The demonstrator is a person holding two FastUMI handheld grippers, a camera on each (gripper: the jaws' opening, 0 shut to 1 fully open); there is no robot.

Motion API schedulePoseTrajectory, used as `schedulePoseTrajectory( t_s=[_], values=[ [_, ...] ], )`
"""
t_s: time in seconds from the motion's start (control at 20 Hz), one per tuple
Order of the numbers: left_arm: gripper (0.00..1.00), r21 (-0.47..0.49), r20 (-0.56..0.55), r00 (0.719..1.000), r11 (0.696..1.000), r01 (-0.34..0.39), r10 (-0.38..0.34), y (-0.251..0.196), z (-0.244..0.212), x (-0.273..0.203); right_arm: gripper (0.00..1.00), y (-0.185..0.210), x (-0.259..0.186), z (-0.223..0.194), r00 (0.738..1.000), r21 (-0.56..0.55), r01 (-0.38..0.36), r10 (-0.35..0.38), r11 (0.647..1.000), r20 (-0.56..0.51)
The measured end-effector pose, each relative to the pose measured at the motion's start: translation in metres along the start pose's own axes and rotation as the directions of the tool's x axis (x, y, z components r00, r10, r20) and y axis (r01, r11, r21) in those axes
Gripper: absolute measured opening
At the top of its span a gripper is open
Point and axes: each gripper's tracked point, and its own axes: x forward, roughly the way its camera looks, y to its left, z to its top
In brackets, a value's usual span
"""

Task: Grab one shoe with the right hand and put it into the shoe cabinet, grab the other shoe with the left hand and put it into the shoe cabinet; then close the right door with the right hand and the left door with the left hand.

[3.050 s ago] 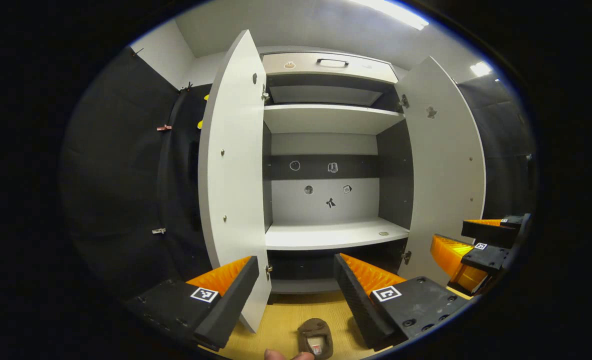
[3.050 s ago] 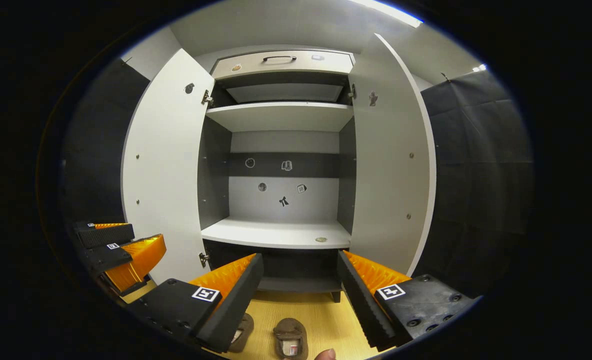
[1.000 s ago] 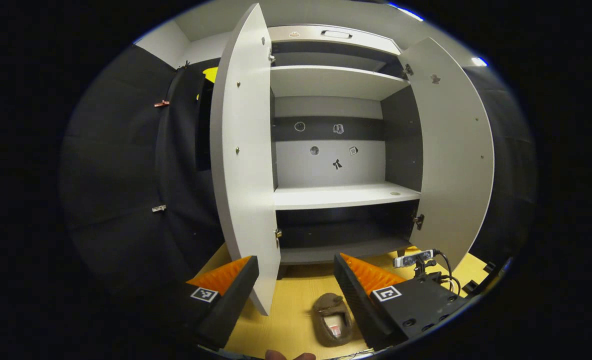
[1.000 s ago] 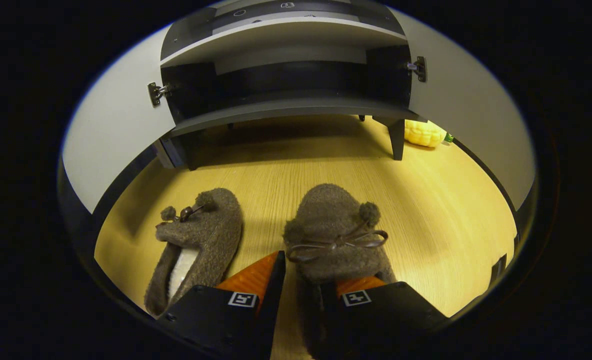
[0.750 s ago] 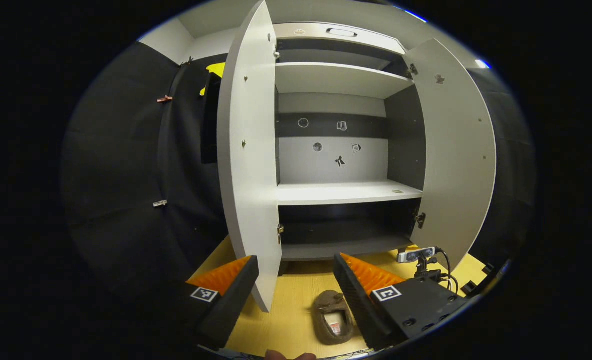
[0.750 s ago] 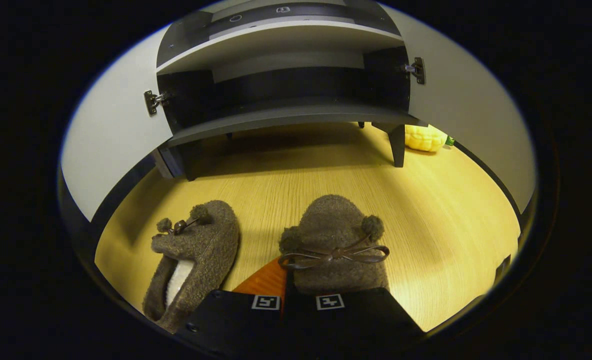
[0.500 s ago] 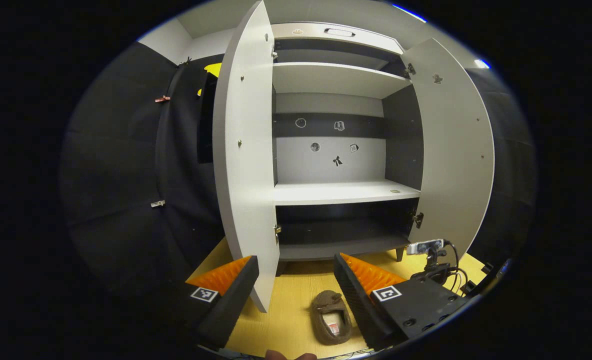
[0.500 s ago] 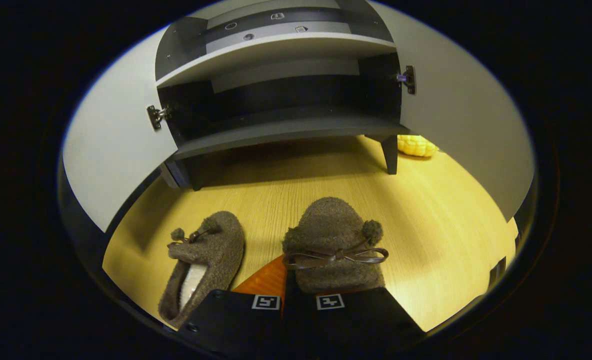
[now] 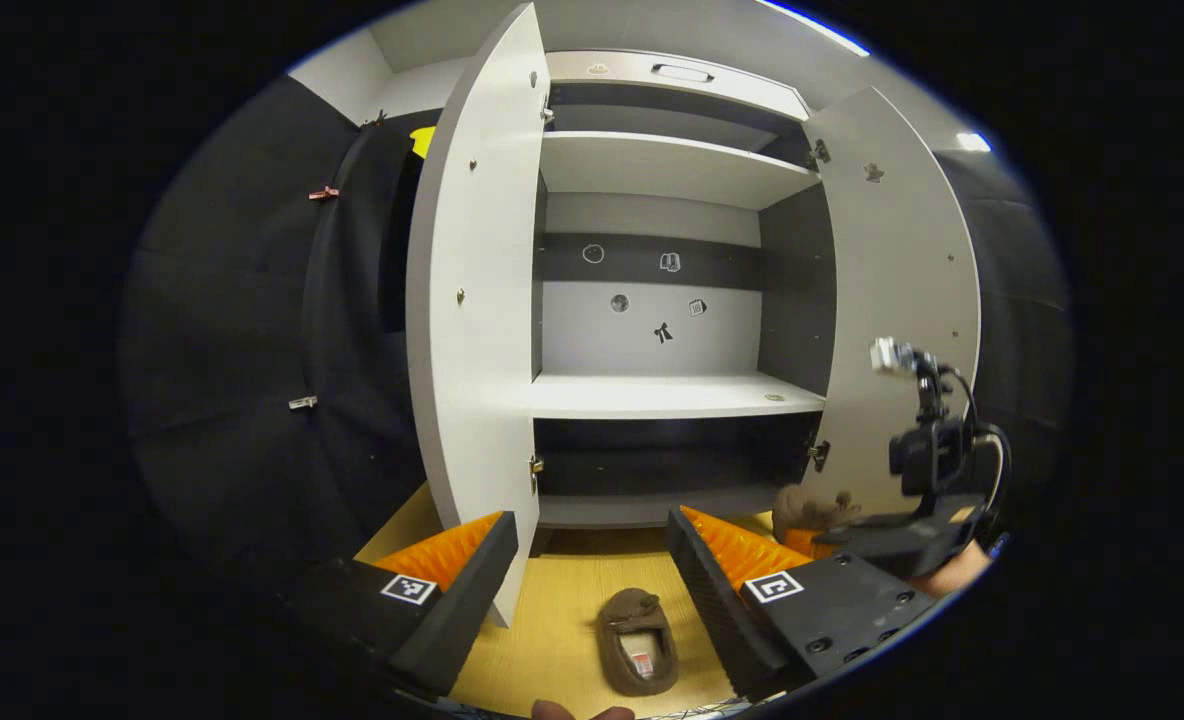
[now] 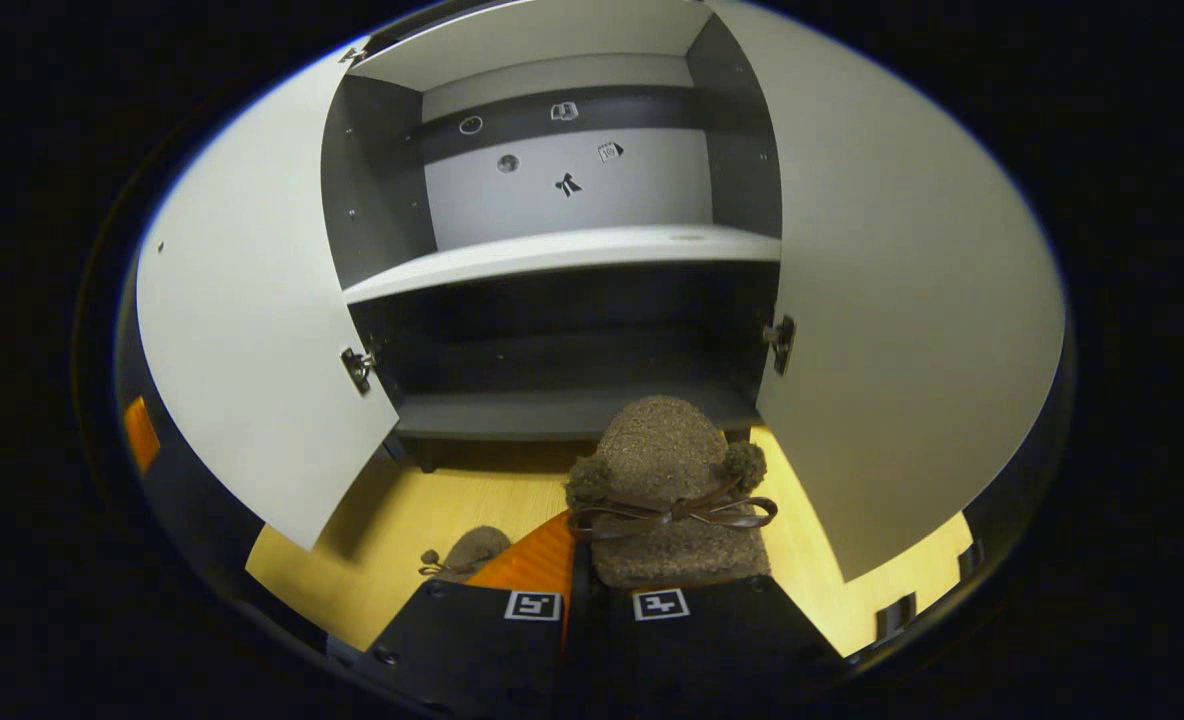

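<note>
My right gripper point(image 10: 592, 590) is shut on the heel of a brown fuzzy slipper point(image 10: 667, 490) with a bow, held off the floor in front of the cabinet's dark bottom shelf point(image 10: 552, 410). The left gripper view shows that slipper point(image 9: 807, 508) and the right gripper point(image 9: 902, 540) at lower right, a hand behind them. The other slipper point(image 9: 635, 640) lies on the wooden floor, toe toward the cabinet, and peeks out low in the right gripper view point(image 10: 467, 552). My left gripper point(image 9: 592, 565) hangs open above it. Both cabinet doors point(image 9: 472, 300) point(image 9: 902, 300) stand open.
The cabinet point(image 9: 652, 395) has a pale middle shelf and a higher shelf point(image 9: 667, 165), both bare, with a drawer point(image 9: 672, 72) on top. Black cloth walls flank it. The wooden floor point(image 9: 562, 620) runs up to the cabinet's base.
My right gripper closed on the right slipper, lifted it off the floor and carried it up toward the cabinet's lower opening. The left gripper barely moved, and the other slipper stayed on the floor.
</note>
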Motion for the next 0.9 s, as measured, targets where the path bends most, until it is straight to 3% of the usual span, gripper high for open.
schedulePoseTrajectory(
  t_s=[0.25, 0.35, 0.55, 0.9],
  values=[
    [0.96, -0.017, 0.003, 1.000, 1.000, 0.008, -0.008, -0.006, 0.001, -0.001, 0.11, 0.007, 0.007, 0.107, 0.996, -0.029, -0.027, 0.029, 0.999, 0.082],
    [0.96, -0.022, 0.007, 1.000, 1.000, 0.013, -0.013, -0.008, 0.003, -0.002, 0.14, 0.006, 0.020, 0.144, 0.994, -0.046, -0.019, 0.023, 0.999, 0.105],
    [0.96, -0.027, 0.014, 1.000, 0.999, 0.019, -0.019, -0.009, 0.005, -0.003, 0.12, 0.009, 0.059, 0.208, 0.990, -0.042, -0.024, 0.029, 0.999, 0.139],
    [0.96, -0.047, 0.017, 1.000, 0.999, 0.011, -0.010, -0.012, 0.008, -0.002, 0.11, 0.008, 0.151, 0.266, 0.985, -0.083, 0.011, 0.004, 0.996, 0.174]
  ],
)
